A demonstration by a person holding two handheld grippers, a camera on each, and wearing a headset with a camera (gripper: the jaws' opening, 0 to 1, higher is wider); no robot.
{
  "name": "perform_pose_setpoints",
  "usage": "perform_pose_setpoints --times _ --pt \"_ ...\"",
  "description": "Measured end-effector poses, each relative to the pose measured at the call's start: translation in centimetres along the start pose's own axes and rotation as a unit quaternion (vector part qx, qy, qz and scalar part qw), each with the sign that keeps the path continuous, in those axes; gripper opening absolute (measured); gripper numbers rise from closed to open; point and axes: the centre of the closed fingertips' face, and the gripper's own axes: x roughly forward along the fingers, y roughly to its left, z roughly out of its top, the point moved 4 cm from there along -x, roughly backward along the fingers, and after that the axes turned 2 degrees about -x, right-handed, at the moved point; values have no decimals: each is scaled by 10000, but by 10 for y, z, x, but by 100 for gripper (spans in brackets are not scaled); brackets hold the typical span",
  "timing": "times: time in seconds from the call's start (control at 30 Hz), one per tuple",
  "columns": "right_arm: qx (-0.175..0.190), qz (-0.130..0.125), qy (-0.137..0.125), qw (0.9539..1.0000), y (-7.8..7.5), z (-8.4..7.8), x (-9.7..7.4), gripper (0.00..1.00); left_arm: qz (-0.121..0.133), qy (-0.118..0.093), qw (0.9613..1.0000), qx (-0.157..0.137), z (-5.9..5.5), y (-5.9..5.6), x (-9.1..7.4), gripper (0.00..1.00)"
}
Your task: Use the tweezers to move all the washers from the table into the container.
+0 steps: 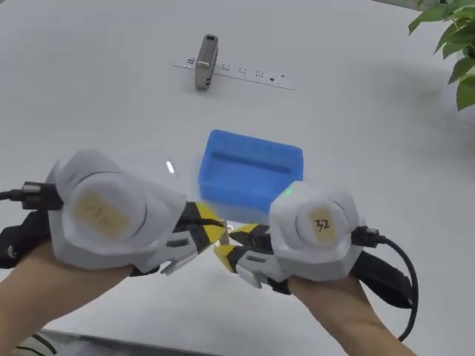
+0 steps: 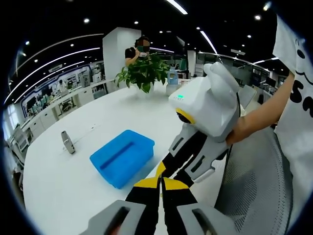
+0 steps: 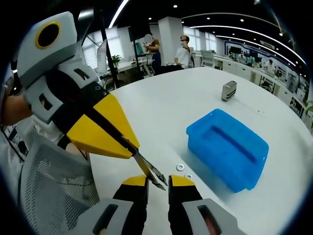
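A blue rectangular container (image 1: 245, 194) (image 2: 122, 157) (image 3: 229, 148) stands on the white table just beyond both grippers. My left gripper (image 1: 215, 230) (image 2: 160, 183) (image 3: 132, 146) is shut on thin metal tweezers (image 3: 148, 170), whose tips point down at the table. The tips reach in between the jaws of my right gripper (image 1: 231, 254) (image 3: 157, 183) (image 2: 161, 170), which stand a little apart. A small washer (image 3: 180, 167) lies on the table right by the tips, near the container's front wall. Another small speck lies next to it.
A grey metal block (image 1: 205, 61) (image 3: 228, 90) rests on a white printed strip (image 1: 256, 74) at the far side of the table. A leafy plant (image 1: 453, 44) (image 2: 144, 72) stands at the far right. A mesh chair (image 2: 254, 186) is close beside me. People stand in the background.
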Motion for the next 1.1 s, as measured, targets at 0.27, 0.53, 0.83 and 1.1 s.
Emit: perform_pose_setpoints --times 0.27,0.53,0.83,1.1 --pt "-140 -17 95 9999 -4 -2 10 8 -21 74 9999 107 -4 7 8 0" --pt "-4 -5 207 9998 -9 -9 16 8 -53 114 9998 153 -12 7 16 0" --pt "-54 5 271 9996 -9 -13 19 9 -63 115 9997 183 -16 6 17 0" --pt "-513 23 282 9983 -7 -10 18 10 -94 117 9997 205 -15 4 18 0"
